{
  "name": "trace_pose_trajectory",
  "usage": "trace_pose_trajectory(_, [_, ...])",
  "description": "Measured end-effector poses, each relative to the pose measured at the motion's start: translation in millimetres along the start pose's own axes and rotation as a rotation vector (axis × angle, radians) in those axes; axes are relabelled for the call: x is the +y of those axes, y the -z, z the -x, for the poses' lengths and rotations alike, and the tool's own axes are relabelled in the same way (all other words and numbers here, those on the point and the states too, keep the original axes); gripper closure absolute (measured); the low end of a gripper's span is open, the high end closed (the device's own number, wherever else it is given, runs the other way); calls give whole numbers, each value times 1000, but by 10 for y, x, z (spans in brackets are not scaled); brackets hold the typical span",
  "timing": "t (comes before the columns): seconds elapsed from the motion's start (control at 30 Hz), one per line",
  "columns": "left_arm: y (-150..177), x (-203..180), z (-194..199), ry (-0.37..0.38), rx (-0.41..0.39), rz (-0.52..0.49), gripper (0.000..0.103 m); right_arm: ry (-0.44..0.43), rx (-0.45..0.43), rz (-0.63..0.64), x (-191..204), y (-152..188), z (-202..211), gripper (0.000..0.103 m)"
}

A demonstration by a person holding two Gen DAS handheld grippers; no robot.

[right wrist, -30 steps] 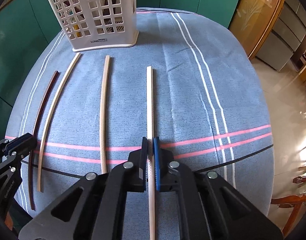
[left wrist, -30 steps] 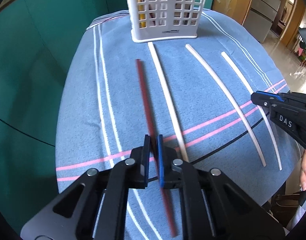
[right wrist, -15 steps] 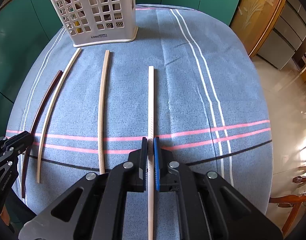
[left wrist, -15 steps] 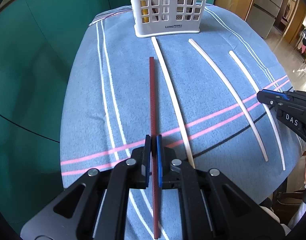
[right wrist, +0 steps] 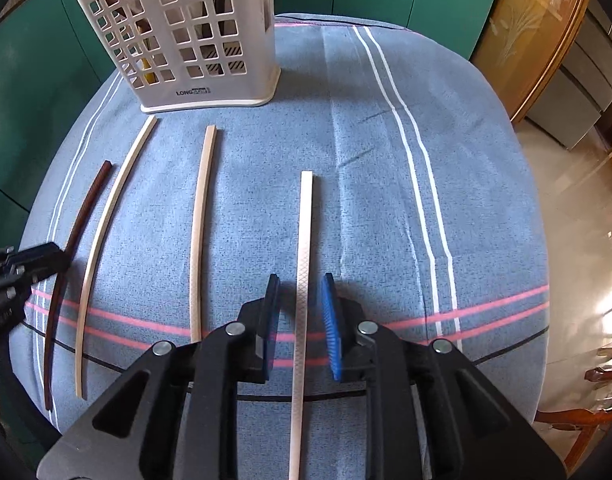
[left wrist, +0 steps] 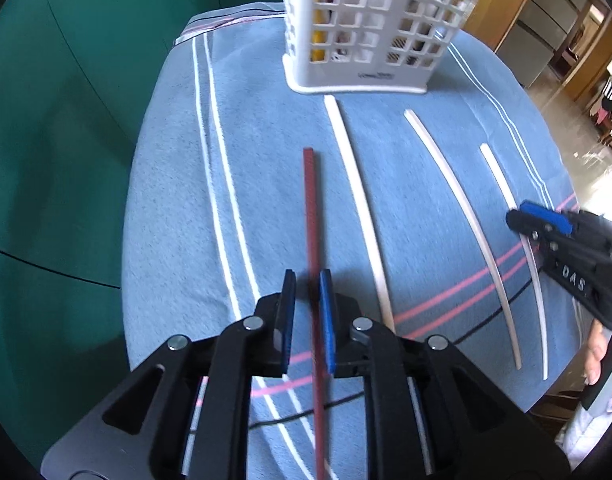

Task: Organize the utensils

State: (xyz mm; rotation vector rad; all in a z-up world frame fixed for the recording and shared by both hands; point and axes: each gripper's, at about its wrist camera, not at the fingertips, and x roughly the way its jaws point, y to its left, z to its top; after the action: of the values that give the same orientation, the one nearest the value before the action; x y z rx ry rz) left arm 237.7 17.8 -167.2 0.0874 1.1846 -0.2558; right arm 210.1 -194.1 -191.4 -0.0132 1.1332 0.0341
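A dark red chopstick (left wrist: 311, 208) lies on the blue striped cloth and runs between the jaws of my left gripper (left wrist: 307, 280). These jaws are opening, with a gap showing on the left side of the stick. My right gripper (right wrist: 300, 282) is opening too, and a white patterned chopstick (right wrist: 304, 232) lies between its pads with space on both sides. Two cream chopsticks (right wrist: 114, 200) (right wrist: 200, 232) rest between the two held lines. The white lattice utensil basket (right wrist: 210, 98) stands upright at the far end, with items inside.
The table's blue cloth (right wrist: 386, 160) carries white, pink and black stripes and drops off at the rounded edges. Green cabinets stand behind and to the left. A person's hand (left wrist: 596, 352) holds the right gripper (left wrist: 538, 220). A wooden chair (right wrist: 578, 420) sits at the lower right.
Both pairs of jaws have parted from the chopsticks they pinched. Both grippers have moved forward along their sticks toward the basket, the left one farther.
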Motion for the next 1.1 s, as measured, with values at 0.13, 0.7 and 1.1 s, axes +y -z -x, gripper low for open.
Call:
trace_pose_trajectory(0.13, [-98,60,22,35,0,3,74,-31,6,-5,-65,-16,-10,81])
trace_pose_trajectory(0.7, [-634,-395,-318,-139,87,-189,96,-57,130,93,57,-520,-212,96])
trace_pose_trajectory(1.1, [-598,-300,785,-41,-169,-112,97,-140,-83,110,220,-461,816,97])
